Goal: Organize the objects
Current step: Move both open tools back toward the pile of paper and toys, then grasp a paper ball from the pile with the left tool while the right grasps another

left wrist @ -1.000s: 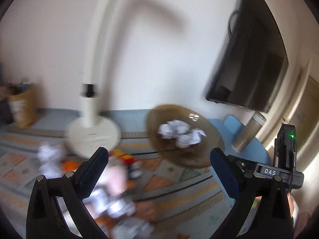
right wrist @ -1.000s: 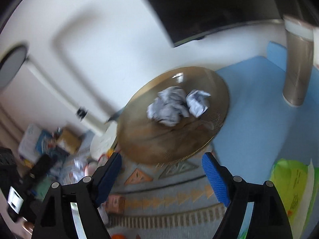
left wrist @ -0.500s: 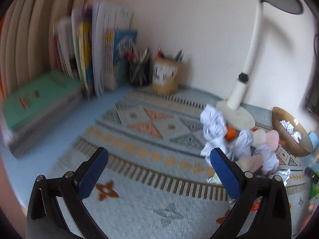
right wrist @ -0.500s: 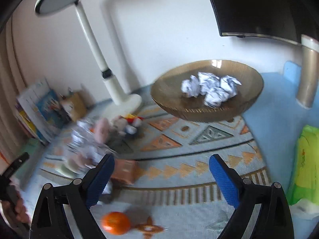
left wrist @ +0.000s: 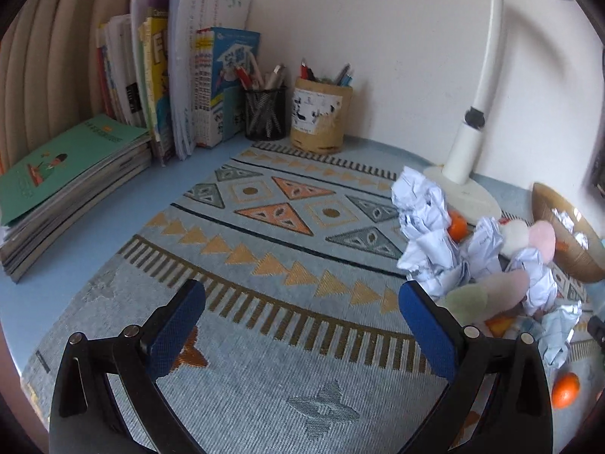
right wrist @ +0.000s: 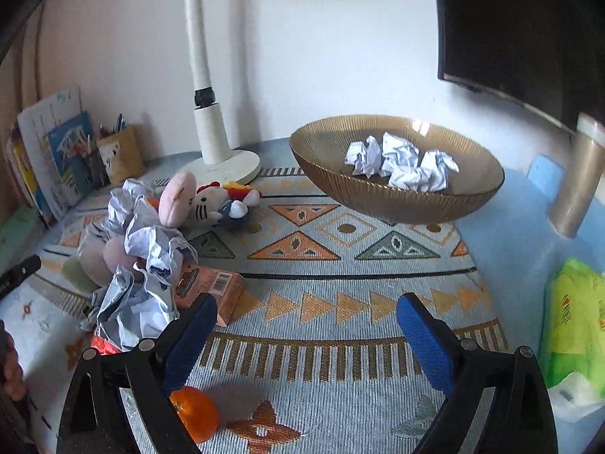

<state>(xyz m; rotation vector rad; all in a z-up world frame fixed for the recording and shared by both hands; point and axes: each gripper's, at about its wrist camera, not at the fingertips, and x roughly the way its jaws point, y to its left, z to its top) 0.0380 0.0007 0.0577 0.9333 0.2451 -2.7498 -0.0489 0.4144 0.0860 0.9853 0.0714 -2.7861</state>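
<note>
Patterned mat (right wrist: 340, 265) on blue desk (right wrist: 510, 249); white wall (left wrist: 378, 38) behind.

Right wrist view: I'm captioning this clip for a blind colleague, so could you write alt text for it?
The open right gripper hovers empty over a patterned mat, an orange by its left finger. Ahead, a brown bowl holds crumpled paper balls; to the left lies a pile of crumpled paper, plush toys and a small box.
</note>
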